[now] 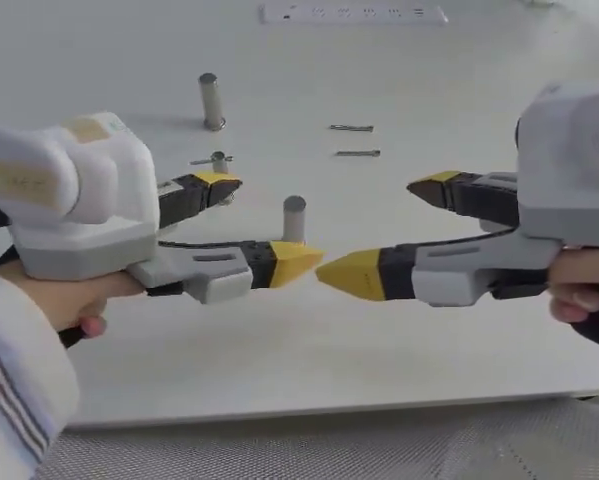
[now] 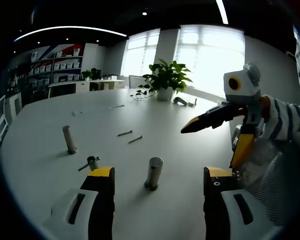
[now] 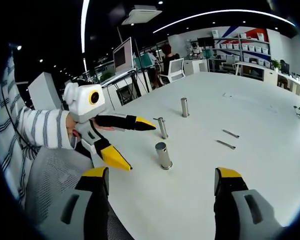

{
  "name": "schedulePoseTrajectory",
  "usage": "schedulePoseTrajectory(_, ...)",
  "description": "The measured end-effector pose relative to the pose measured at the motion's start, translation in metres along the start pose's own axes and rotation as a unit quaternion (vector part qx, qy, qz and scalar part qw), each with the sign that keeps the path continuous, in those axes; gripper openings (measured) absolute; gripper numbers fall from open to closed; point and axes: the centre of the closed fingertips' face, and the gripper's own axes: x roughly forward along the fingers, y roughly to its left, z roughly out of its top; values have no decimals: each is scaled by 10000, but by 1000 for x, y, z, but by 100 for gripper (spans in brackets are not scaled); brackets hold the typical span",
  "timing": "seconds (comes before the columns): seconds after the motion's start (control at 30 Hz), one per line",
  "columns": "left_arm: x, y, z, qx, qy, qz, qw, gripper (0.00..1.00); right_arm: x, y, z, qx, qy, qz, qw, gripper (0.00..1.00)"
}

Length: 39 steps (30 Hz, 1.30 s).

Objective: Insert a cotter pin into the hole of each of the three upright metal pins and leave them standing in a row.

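Observation:
Three upright metal pins stand on the white table: a tall one (image 1: 211, 100) at the back, a shorter one (image 1: 219, 162) with a cotter pin through its top, and a near one (image 1: 294, 217). Two loose cotter pins (image 1: 351, 128) (image 1: 358, 153) lie to the right of them. My left gripper (image 1: 278, 220) is open, and its jaws flank the near pin (image 2: 154, 173) from a short way back. My right gripper (image 1: 364, 228) is open too, facing the left one, with the near pin (image 3: 163, 155) ahead between its jaws. Neither holds anything.
A white power strip (image 1: 354, 13) lies at the table's far edge. The table's front edge (image 1: 279, 410) runs just below the grippers. A potted plant (image 2: 165, 80) stands at the far side in the left gripper view. A mesh chair (image 3: 54, 190) is beside the table.

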Motion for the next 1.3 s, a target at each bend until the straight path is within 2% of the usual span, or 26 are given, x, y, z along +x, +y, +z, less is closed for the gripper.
schedulePoseTrajectory(0.07, -5, 2, -1, -5, -4, 5, 10000, 78, 0, -1, -1, 0, 18, -3, 10000, 85)
schedulePoseTrajectory(0.13, -9, 3, -6, -72, 103, -25, 9999, 80, 1, -2, -2, 5, 36, -13, 10000, 85)
schedulePoseTrajectory(0.3, -17, 9, -11, -126, 158, -7, 9998, 89, 0, -4, -2, -14, 76, -27, 10000, 85)
schedulePoseTrajectory(0.4, -22, 10, -16, -120, 268, -42, 9996, 94, -2, -5, -2, -14, 90, -49, 9999, 85)
schedulePoseTrajectory(0.47, -26, 9, -18, -126, 313, -98, 9994, 97, -2, -6, -3, -29, 115, -66, 9999, 85)
schedulePoseTrajectory(0.53, -26, 3, -19, -114, 363, -168, 9991, 99, -3, -7, -2, -40, 126, -80, 9999, 85)
schedulePoseTrajectory(0.6, -29, 0, -25, -37, 502, -269, 9984, 99, -3, -7, -2, -47, 133, -88, 9999, 85)
schedulePoseTrajectory(0.67, -30, 1, -29, 73, 578, -219, 9981, 99, -3, -8, -3, -67, 163, -90, 9998, 85)
schedulePoseTrajectory(0.73, -31, 0, -29, 33, 572, -221, 9981, 99, -4, -9, -4, -102, 204, -99, 9997, 85)
schedulePoseTrajectory(0.8, -31, -1, -27, -4, 481, -213, 9986, 99, -5, -10, -3, -135, 232, -102, 9996, 83)
schedulePoseTrajectory(0.9, -32, 0, -25, -46, 421, -189, 9989, 99, -9, -14, 3, -218, 196, -116, 9995, 74)
schedulePoseTrajectory(0.97, -33, 0, -24, -50, 396, -166, 9991, 99, -11, -19, 7, -271, 202, -146, 9993, 72)
schedulePoseTrajectory(1.1, -37, 2, -25, 46, 457, -83, 9989, 99, -13, -28, 13, -334, 228, -195, 9990, 70)
schedulePoseTrajectory(1.17, -39, 3, -28, -6, 515, -52, 9987, 99, -13, -31, 16, -455, 288, -205, 9983, 70)
schedulePoseTrajectory(1.23, -41, 2, -28, -100, 479, -27, 9988, 99, -12, -34, 19, -616, 388, -205, 9971, 69)
schedulePoseTrajectory(1.27, -42, 1, -28, -130, 467, -47, 9988, 99, -11, -35, 19, -742, 481, -204, 9959, 69)
schedulePoseTrajectory(1.3, -41, -6, -25, -122, 465, -36, 9988, 99, -10, -36, 19, -810, 534, -200, 9951, 68)
